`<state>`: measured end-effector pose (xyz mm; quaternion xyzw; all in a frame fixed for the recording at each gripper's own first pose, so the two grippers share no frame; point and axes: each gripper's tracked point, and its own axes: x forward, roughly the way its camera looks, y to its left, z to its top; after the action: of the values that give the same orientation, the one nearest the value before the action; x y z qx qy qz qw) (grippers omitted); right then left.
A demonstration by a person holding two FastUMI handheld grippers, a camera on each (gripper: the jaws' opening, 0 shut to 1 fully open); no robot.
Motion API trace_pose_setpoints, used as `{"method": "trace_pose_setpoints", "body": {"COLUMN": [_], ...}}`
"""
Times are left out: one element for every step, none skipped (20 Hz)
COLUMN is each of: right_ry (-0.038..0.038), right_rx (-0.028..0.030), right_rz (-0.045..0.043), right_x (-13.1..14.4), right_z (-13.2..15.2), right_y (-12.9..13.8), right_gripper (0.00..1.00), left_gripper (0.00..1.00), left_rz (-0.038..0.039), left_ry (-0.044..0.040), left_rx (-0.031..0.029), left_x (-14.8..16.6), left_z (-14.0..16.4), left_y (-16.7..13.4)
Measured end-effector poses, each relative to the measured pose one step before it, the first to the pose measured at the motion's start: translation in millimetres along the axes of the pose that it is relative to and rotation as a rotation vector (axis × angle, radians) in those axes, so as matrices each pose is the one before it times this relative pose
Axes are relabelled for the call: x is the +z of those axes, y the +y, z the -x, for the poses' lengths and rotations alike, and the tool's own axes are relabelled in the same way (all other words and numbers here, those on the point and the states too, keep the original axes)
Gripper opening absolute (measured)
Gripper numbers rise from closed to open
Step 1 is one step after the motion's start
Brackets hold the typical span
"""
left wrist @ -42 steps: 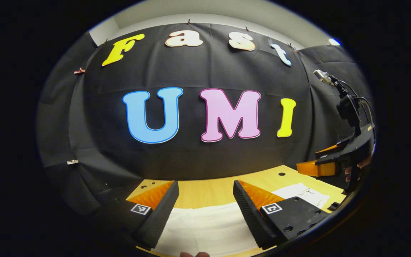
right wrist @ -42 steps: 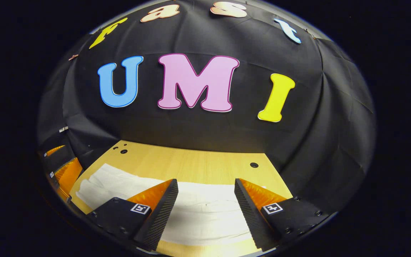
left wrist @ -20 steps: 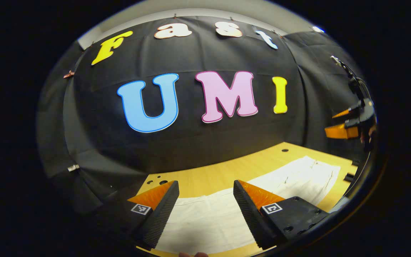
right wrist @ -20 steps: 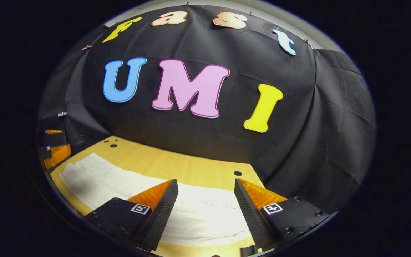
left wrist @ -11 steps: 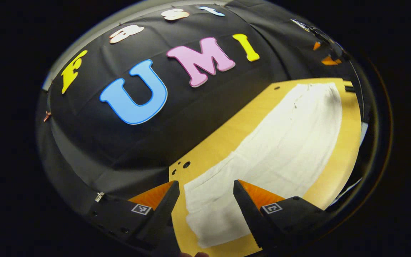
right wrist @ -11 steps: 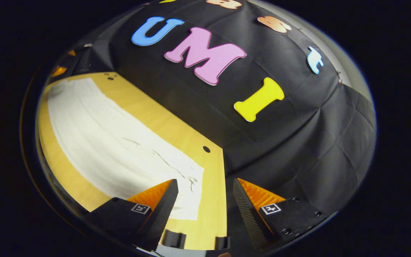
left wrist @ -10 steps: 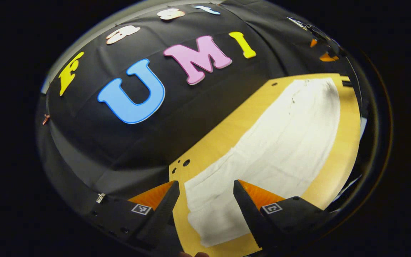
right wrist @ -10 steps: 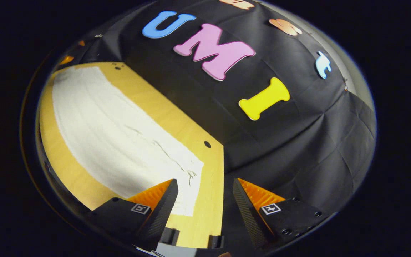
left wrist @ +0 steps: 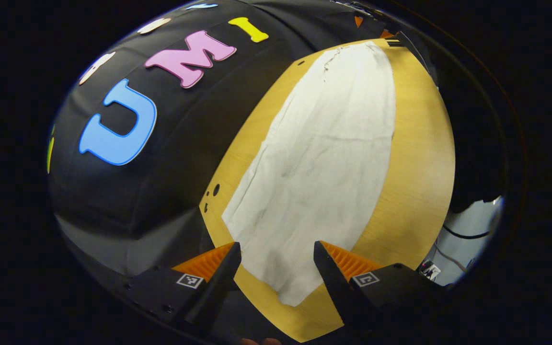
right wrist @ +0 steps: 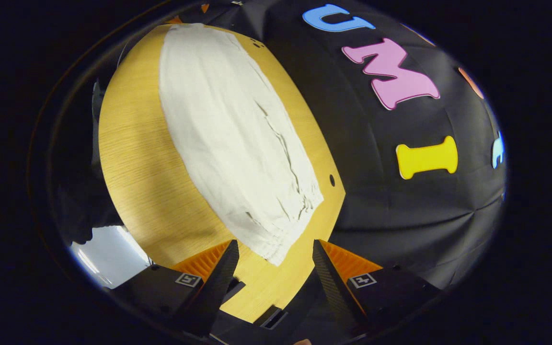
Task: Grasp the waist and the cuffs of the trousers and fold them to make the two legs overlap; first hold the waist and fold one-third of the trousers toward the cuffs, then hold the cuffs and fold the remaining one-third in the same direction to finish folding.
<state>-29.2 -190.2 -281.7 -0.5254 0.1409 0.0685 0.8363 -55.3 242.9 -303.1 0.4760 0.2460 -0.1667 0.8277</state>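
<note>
White trousers lie flat along the desk (end to end). Left gripper and right gripper hover at opposite ends, fingers spread, empty.

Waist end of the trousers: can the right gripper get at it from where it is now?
Probably yes. The right gripper is open and the gathered waist of the trousers lies flat on the table just ahead of its fingers, with nothing between them.
</note>
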Motion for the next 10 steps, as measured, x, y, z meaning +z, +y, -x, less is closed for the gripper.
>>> {"method": "trace_pose_setpoints", "body": {"right_ry": [-0.00131,-0.00083,-0.00195,-0.00107,0.00078,0.00302,-0.00074,-0.00223,-0.00005,0.00307], "right_rx": [0.02061,0.01646,0.01311,0.01081,0.01144,0.01089,0.00751,0.00548,0.00598,0.00621], "right_rz": [0.02367,0.02637,0.02476,0.01775,0.01131,0.00893,0.00368,0.00456,0.00625,0.00809], "right_x": [0.36,1.43,0.98,0.51,-0.59,-0.44,-0.41,0.19,-0.12,0.27], "right_z": [-3.67,-2.85,-2.37,-3.13,-2.79,-3.21,-2.89,-2.88,-2.92,-2.41], "right_y": [7.12,6.0,4.11,4.55,4.03,3.54,2.06,1.45,1.64,1.92], "right_gripper": [0.95,0.95,0.95,0.95,0.95,0.95,0.95,0.96,0.96,0.96], "left_gripper": [0.96,0.96,0.96,0.96,0.96,0.96,0.96,0.96,0.96,0.96], "left_rz": [-0.02928,-0.0347,-0.03366,-0.03642,-0.03242,-0.03013,-0.02458,-0.01773,-0.01511,-0.0255], "left_ry": [0.0105,0.00752,0.01041,0.00086,-0.00139,-0.00178,-0.00204,0.00334,0.01166,0.00757], "left_rx": [-0.01818,-0.01979,-0.02149,-0.02457,-0.02287,-0.02474,-0.02032,-0.02136,-0.01947,0.00216], "left_x": [-1.54,-2.59,-1.91,-2.38,1.1,-0.81,-0.08,-2.17,-3.29,-2.86], "left_z": [-4.23,-3.8,-2.56,-2.82,-1.63,-0.46,-0.27,0.48,-1.43,-2.34], "left_y": [-4.09,-3.13,-5.45,-5.41,-5.67,-4.63,-4.03,-1.77,-4.13,2.05]}}
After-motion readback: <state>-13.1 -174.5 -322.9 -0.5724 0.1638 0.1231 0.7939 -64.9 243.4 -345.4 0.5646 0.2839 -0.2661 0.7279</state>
